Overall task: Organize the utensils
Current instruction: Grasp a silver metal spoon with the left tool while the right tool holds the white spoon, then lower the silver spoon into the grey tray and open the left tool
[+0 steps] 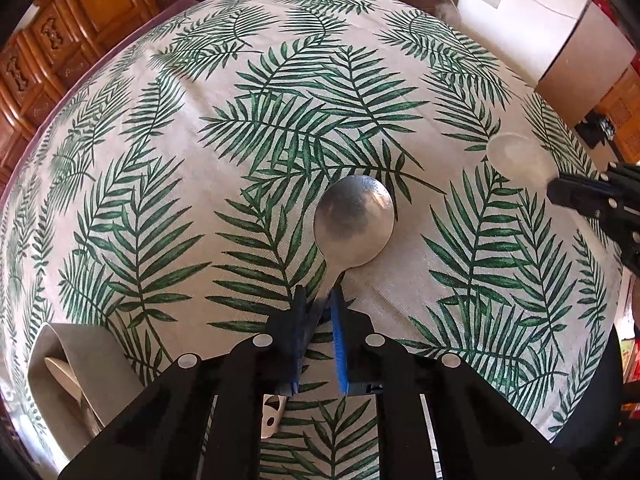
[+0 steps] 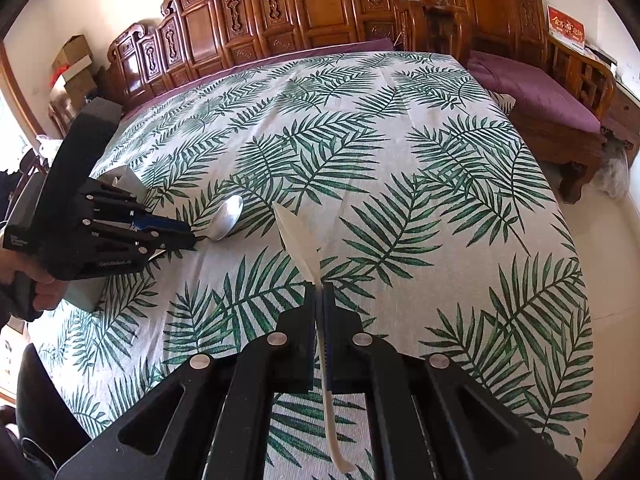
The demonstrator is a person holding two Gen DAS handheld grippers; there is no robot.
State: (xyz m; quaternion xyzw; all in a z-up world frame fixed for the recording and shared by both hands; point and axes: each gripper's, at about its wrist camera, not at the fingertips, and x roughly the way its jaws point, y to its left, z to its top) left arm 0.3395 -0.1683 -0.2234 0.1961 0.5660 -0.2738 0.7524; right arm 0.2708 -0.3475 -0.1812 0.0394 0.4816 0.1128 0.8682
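We look steeply down from each gripper, close over the leaf-print tablecloth (image 1: pixel 224 184), both views sharing the metal spoon (image 2: pixel 226 218).

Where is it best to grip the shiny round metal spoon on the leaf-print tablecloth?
Grip the shiny round metal spoon on its narrow neck, from above: the bowl is too wide and rounded. The left gripper already pinches there.

Carved reddish-brown wooden panels (image 2: pixel 304 12) line the cream wall (image 2: pixel 100 4). A wooden bench with a purple cushion (image 2: pixel 536 92) stands on the pale tiled floor (image 2: pixel 612 280). Cardboard boxes (image 2: pixel 74 64) are stacked in the corner.
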